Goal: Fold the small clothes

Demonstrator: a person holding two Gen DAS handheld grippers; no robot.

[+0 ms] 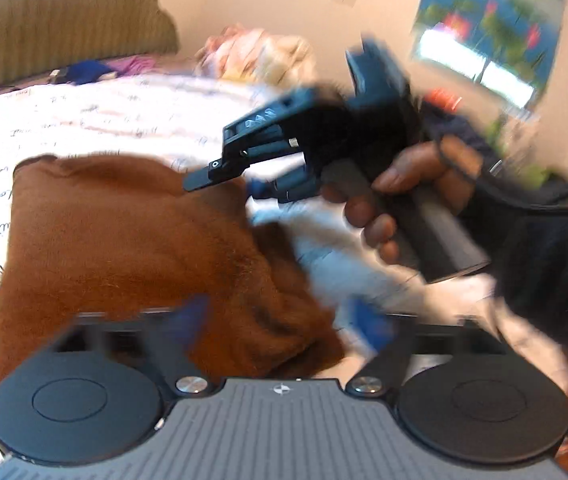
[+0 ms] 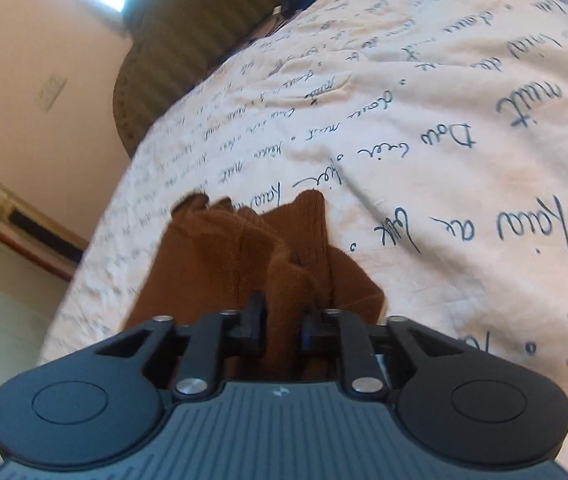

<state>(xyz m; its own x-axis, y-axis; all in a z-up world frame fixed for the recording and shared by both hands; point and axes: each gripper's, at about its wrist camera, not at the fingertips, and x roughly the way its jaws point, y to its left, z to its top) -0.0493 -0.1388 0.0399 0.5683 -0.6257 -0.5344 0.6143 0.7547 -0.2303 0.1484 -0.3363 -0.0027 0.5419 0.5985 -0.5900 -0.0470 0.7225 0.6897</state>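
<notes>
Brown knit garment (image 1: 124,240) on script-printed bedspread (image 1: 84,120), bunched, near both grippers.

Left gripper (image 1: 284,320): jaws spread wide, blurred, nothing pinched.

Right gripper (image 2: 280,328): jaws pinching gathered fold of garment (image 2: 280,280).

Risk: one-sided hold may drag bunched knit across bedspread, or thick fold may slip from pads, spoiling fold.

Left view only: right gripper (image 1: 220,178) side-on, gloved hand (image 1: 404,200) on handle, far clothes pile (image 1: 260,56).

Right view only: cloth between pads, lettering on bedspread (image 2: 484,160).
</notes>
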